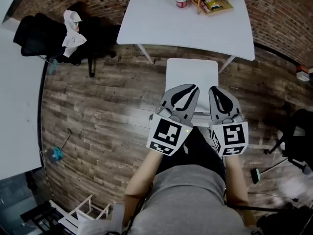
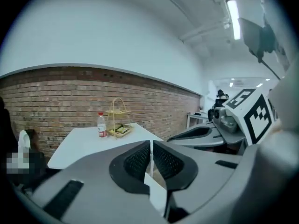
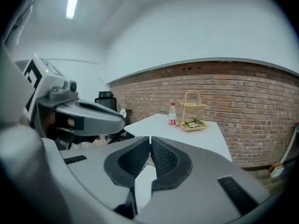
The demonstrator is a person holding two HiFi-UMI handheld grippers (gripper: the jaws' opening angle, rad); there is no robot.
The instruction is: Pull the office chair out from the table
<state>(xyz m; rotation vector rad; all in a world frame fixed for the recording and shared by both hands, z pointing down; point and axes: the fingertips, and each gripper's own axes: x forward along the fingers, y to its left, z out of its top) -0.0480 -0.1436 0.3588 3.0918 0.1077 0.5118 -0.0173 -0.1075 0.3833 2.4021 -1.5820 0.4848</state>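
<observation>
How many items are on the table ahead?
2: a bottle on the far side, and a tiered rack just right of it. Nothing else shows there.

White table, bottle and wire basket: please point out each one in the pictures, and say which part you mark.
white table [image 1: 146,23], head view, bare left part of its top.
bottle [image 2: 102,126], left gripper view, middle of its body.
wire basket [image 3: 193,106], right gripper view, its upper tier.

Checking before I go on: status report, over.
Left gripper shut, empty. Right gripper shut, empty. White chair just beyond them, at the white table edge. Nothing seen blocking it.
</observation>
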